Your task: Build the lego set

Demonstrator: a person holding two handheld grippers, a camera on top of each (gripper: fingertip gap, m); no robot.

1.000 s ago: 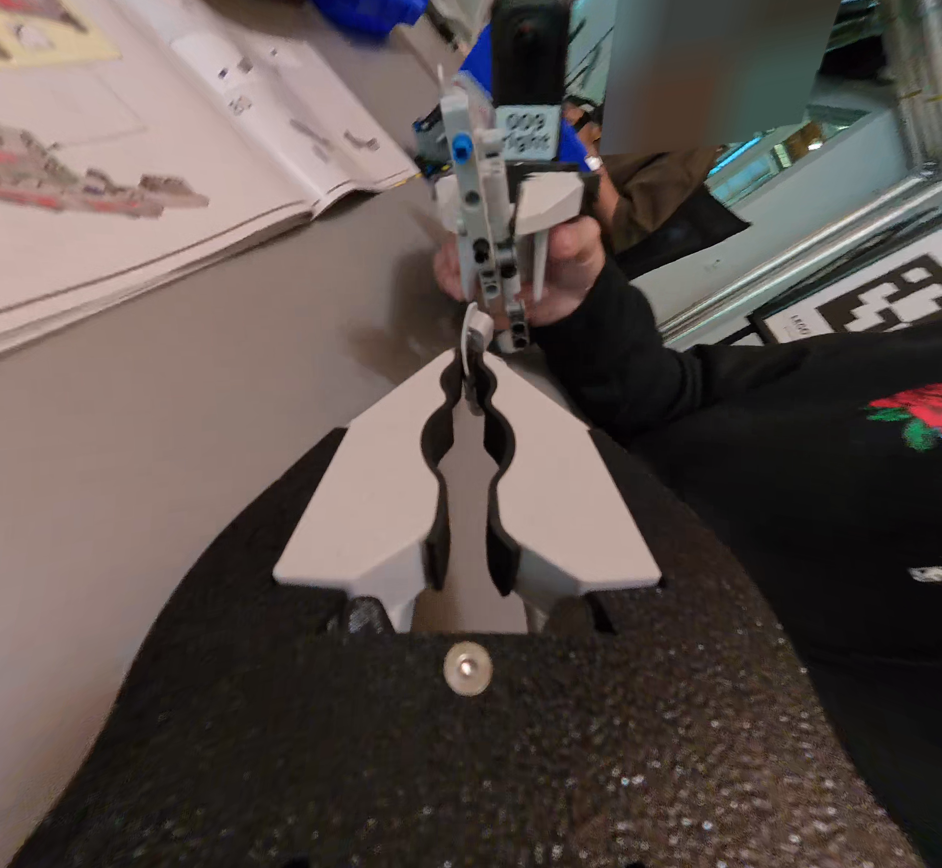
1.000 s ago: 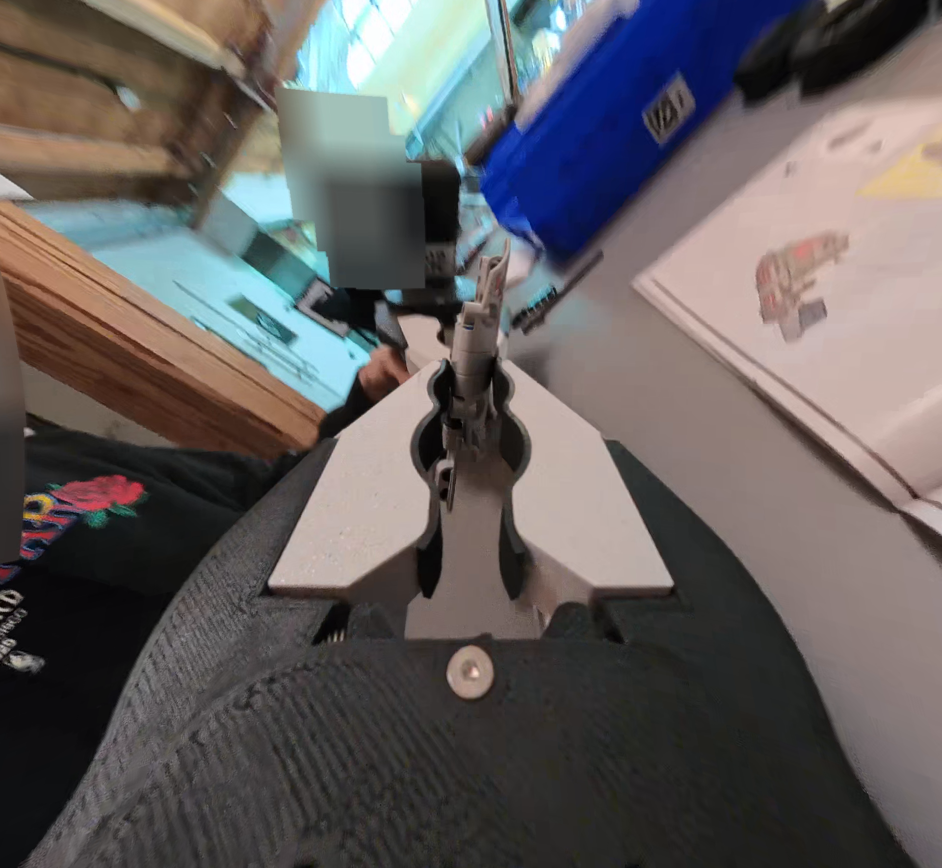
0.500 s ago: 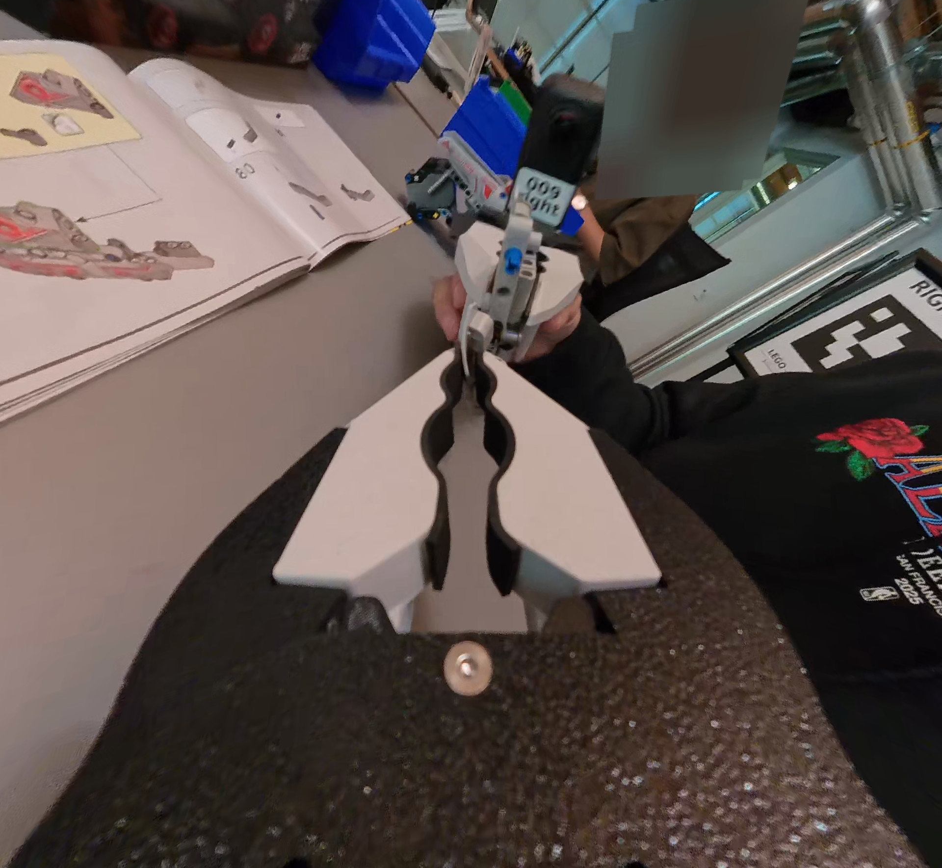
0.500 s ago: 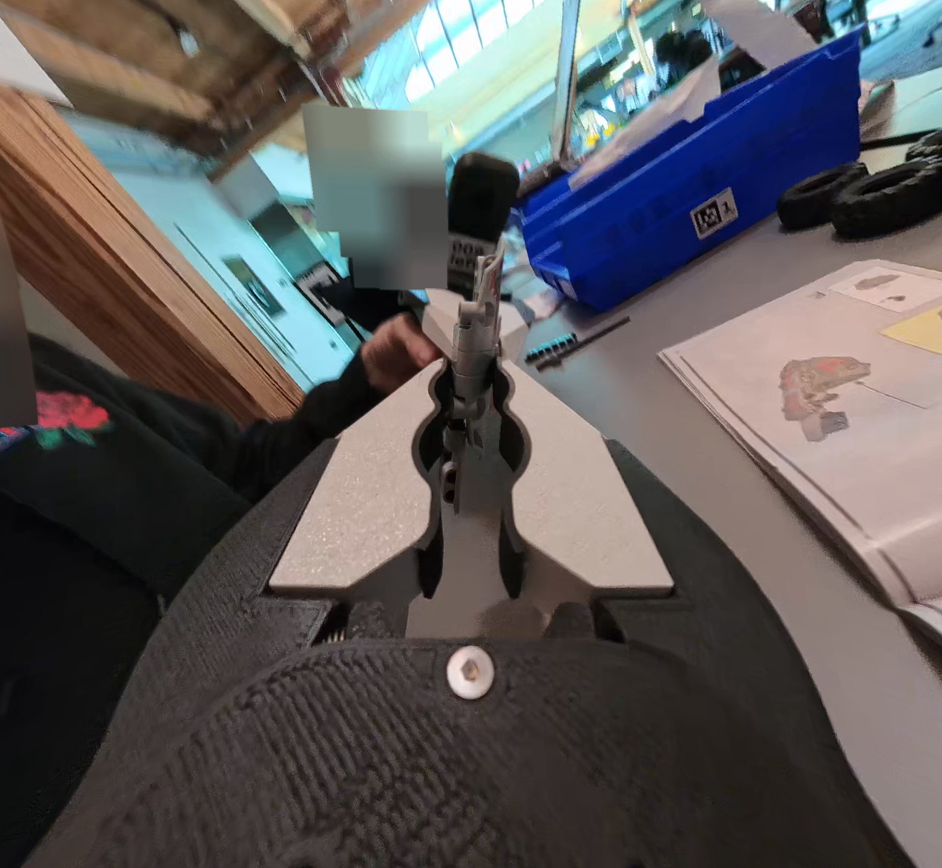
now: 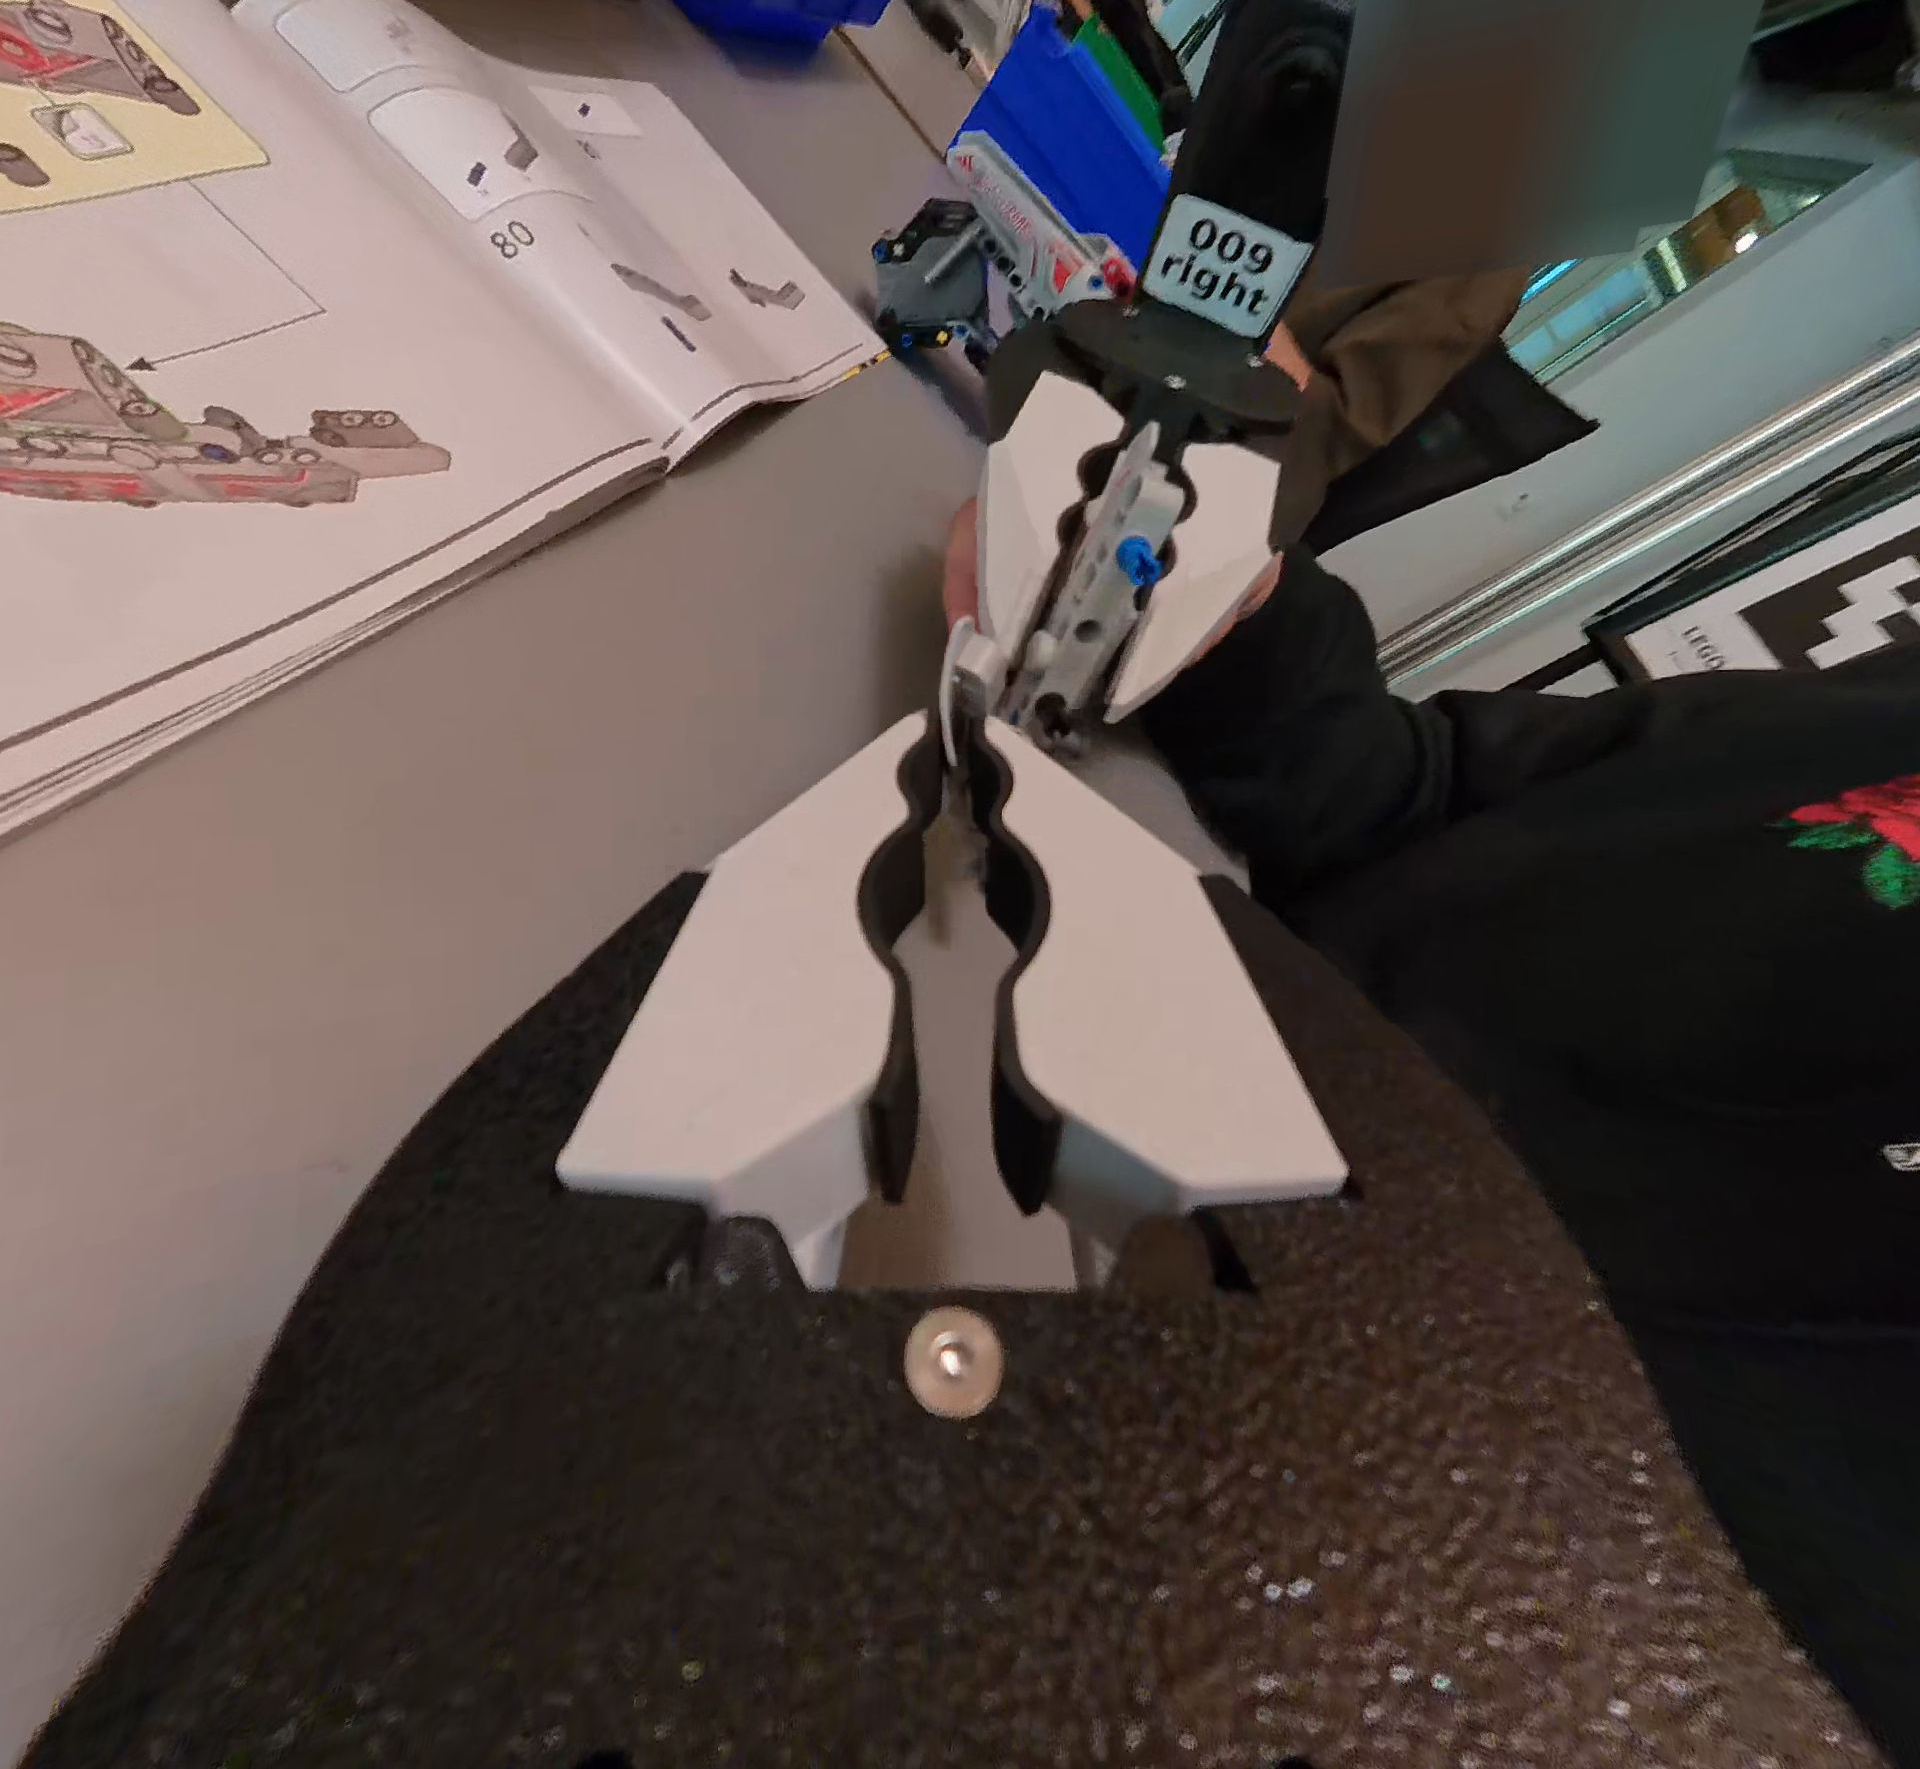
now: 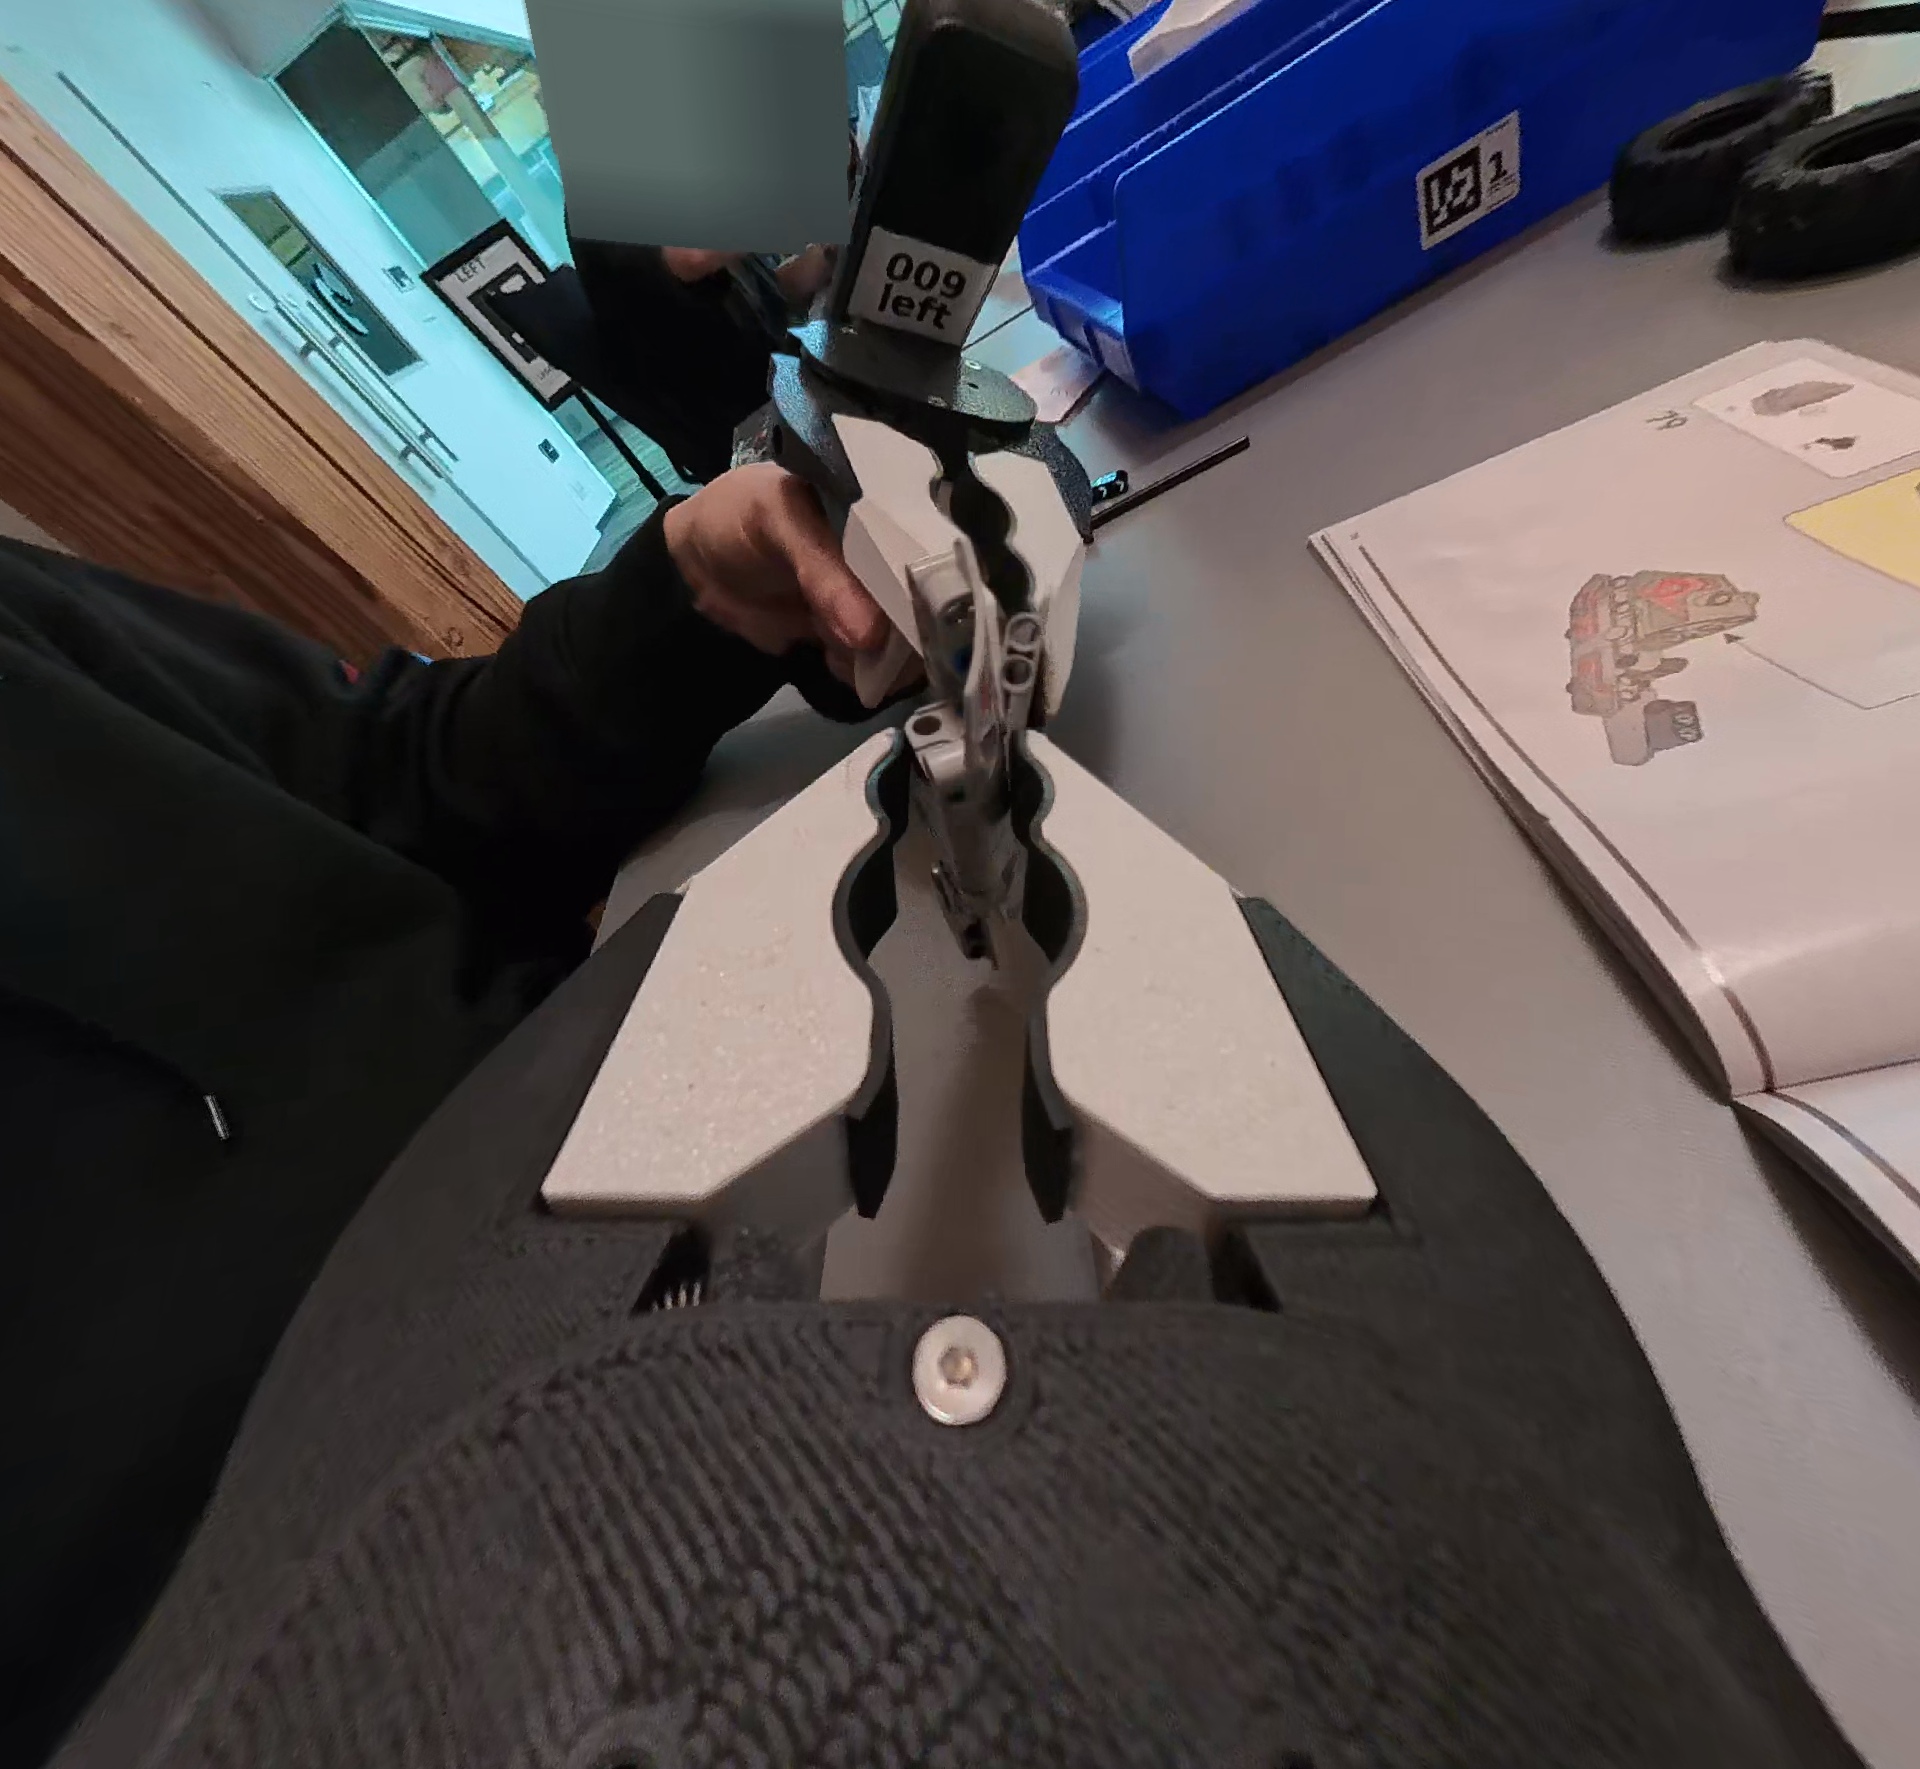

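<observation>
While both meet above bare table (image 5: pixel 312 992), left claw (image 5: pixel 961 743) pinching white piece (image 5: pixel 971 670), right claw (image 6: pixel 961 763) clamping grey beam assembly (image 6: pixel 961 784).

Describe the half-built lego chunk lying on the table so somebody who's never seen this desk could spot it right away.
Start at the open instruction book lying on the grey table. Just past its far right corner, in front of the blue bins, sits the half-built lego chunk. It is dark grey with a pale slanted panel marked in red, unlike the small pale pieces held up in the tools.
</observation>
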